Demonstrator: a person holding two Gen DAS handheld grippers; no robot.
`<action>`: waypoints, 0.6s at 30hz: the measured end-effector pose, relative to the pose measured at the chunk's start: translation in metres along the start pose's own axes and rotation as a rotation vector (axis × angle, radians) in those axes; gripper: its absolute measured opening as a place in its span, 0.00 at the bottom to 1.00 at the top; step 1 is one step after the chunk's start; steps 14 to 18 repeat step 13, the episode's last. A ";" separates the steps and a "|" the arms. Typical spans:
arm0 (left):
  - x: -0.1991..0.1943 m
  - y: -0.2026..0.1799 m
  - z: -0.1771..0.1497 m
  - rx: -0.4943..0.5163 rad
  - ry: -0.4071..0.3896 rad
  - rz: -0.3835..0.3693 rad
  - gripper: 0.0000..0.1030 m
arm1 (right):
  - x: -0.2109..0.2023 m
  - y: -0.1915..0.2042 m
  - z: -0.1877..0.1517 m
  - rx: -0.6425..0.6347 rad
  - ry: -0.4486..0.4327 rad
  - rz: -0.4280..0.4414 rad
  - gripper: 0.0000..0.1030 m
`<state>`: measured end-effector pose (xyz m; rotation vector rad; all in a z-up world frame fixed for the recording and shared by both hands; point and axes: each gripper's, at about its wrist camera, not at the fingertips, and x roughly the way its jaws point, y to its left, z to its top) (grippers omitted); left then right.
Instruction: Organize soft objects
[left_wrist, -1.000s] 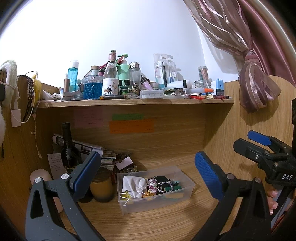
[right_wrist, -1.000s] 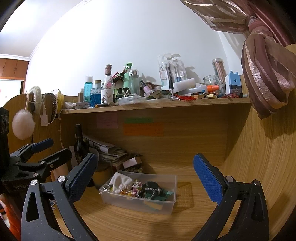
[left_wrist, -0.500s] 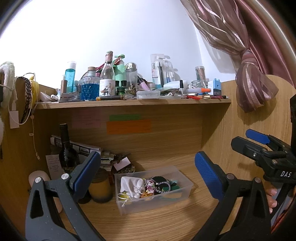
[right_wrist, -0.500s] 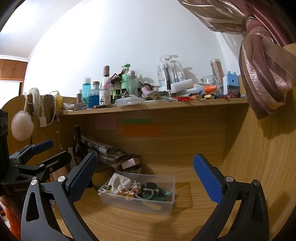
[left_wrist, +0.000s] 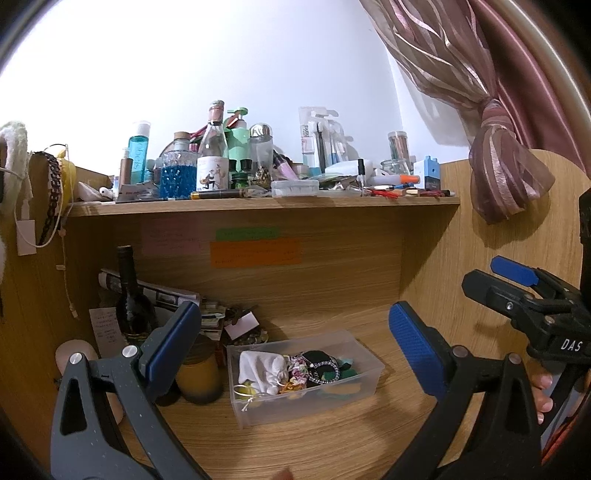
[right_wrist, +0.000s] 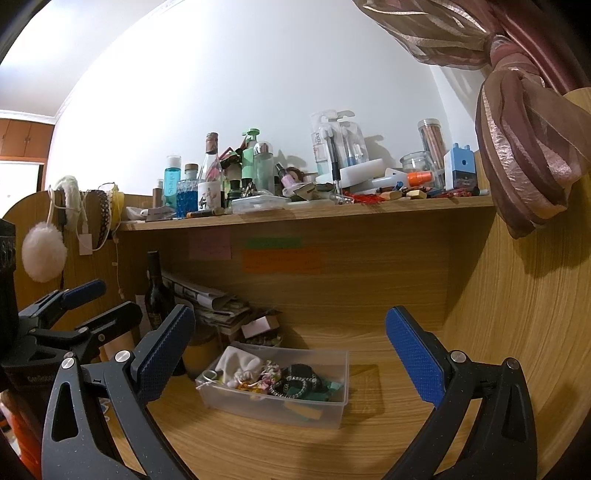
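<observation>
**Inspector A:** Where are the soft objects recorded?

**Inspector B:** They are found inside a clear plastic box (left_wrist: 303, 373) on the worktop (left_wrist: 317, 443), under the shelf (left_wrist: 258, 202). A white cloth pouch (left_wrist: 258, 369) is noted at the box's left end, with scrunchies and hair ties (left_wrist: 314, 369) packed beside it towards the right.

**Inspector A:** And the tools?

**Inspector B:** The left hand-held gripper (left_wrist: 295, 347) is seen with its jaws wide apart, nothing held, short of the box and aimed at it. The right hand-held gripper (right_wrist: 290, 349) is likewise spread and empty, also short of the box.

**Inspector A:** Progress?

**Inspector B:** The soft things in view are already gathered in the box, though jumbled. No loose soft item is seen on the worktop. It is judged that either sorting within the box remains, or the task is nearly closed; which cannot be told.

**Inspector A:** Surroundings?

**Inspector B:** A dark bottle (left_wrist: 129, 302) and a brown jar (left_wrist: 199, 376) are noted left of the box; the shelf is crowded with bottles.
</observation>
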<state>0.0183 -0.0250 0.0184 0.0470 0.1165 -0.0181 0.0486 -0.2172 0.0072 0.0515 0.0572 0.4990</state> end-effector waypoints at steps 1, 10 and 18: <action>0.000 0.000 0.000 0.000 0.000 -0.001 1.00 | 0.000 0.000 0.000 -0.001 0.000 0.001 1.00; 0.001 0.001 0.001 0.001 0.001 -0.008 1.00 | 0.000 0.001 0.001 -0.002 0.000 -0.003 1.00; 0.002 0.002 0.001 0.001 0.004 -0.008 1.00 | 0.000 0.001 0.001 0.000 0.000 -0.003 1.00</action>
